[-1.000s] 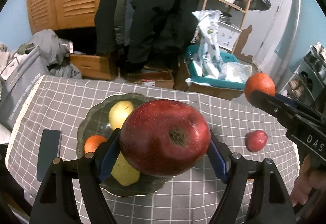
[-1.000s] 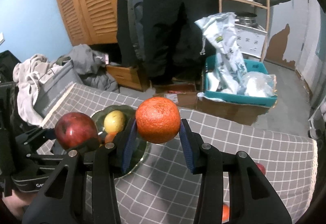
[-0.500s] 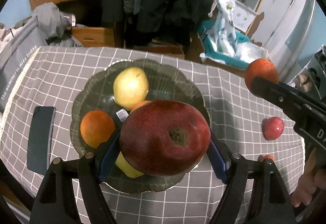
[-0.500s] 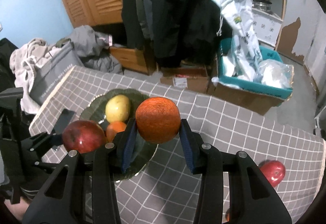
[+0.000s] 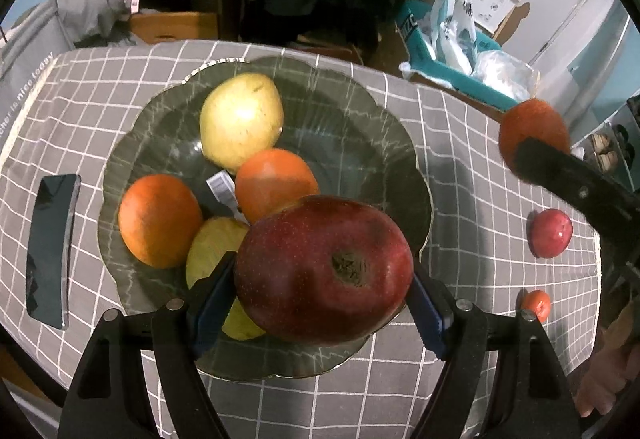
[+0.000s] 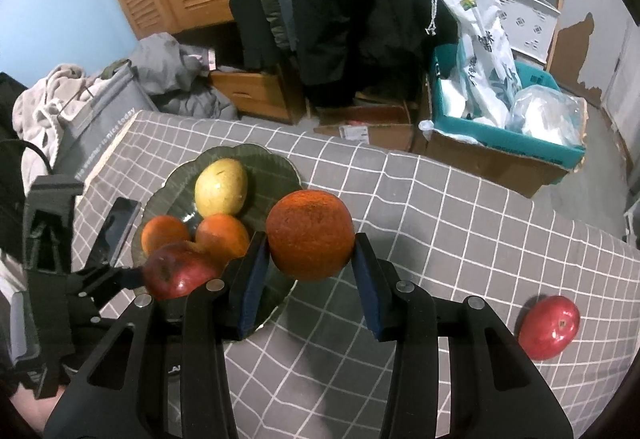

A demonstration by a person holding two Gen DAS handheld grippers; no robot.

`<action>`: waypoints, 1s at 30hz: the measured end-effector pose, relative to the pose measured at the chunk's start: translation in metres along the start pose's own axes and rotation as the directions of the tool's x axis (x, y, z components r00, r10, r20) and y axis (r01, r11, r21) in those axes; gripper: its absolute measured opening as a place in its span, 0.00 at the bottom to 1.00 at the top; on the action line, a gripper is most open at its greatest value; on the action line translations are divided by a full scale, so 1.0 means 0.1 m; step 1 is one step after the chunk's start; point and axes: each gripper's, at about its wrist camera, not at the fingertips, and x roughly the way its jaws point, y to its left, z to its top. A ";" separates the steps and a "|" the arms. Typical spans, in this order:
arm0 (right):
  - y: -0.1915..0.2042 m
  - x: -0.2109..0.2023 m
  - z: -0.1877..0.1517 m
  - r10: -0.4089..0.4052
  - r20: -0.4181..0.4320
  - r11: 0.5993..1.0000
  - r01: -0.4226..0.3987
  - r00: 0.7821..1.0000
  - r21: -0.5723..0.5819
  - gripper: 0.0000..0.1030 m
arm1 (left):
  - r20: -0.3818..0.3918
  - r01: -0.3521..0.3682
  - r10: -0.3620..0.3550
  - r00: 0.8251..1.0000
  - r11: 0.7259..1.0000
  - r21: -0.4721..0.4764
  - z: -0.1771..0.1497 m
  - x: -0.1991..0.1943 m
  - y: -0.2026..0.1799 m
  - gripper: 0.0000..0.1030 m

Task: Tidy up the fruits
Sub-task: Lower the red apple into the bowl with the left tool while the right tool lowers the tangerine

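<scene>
Both hands have been sinking toward the dark green plate (image 5: 404,143) since a second ago, so the plate is now filling the left wrist view where it was sitting small behind the fruit. The left gripper (image 5: 320,291) is clamping the large red apple (image 5: 324,271) between its blue pads above the plate's near rim, over a yellow pear (image 5: 212,247). The right gripper (image 6: 310,271) is gripping an orange (image 6: 310,235) beside the plate's right edge. On the plate are lying another pear (image 5: 240,119) and two more oranges (image 5: 160,219). A phone (image 5: 52,251) is lying just left of the plate, narrowing that side; to the plate's right the checked cloth (image 6: 460,223) is staying open as far as a small red apple (image 6: 550,327).
</scene>
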 end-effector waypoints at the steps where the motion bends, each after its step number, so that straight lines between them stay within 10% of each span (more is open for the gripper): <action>1: 0.00 0.00 0.00 0.000 0.001 1.000 0.000 1.000 0.002 0.40 | 0.001 -0.009 0.009 1.000 1.000 0.011 0.00 0.00 -0.02 0.78; 30: 0.26 0.49 0.05 0.045 -0.082 0.999 -0.047 0.996 -0.021 0.40 | 0.148 -0.089 0.109 0.983 0.987 -0.133 0.20 -0.47 0.58 0.87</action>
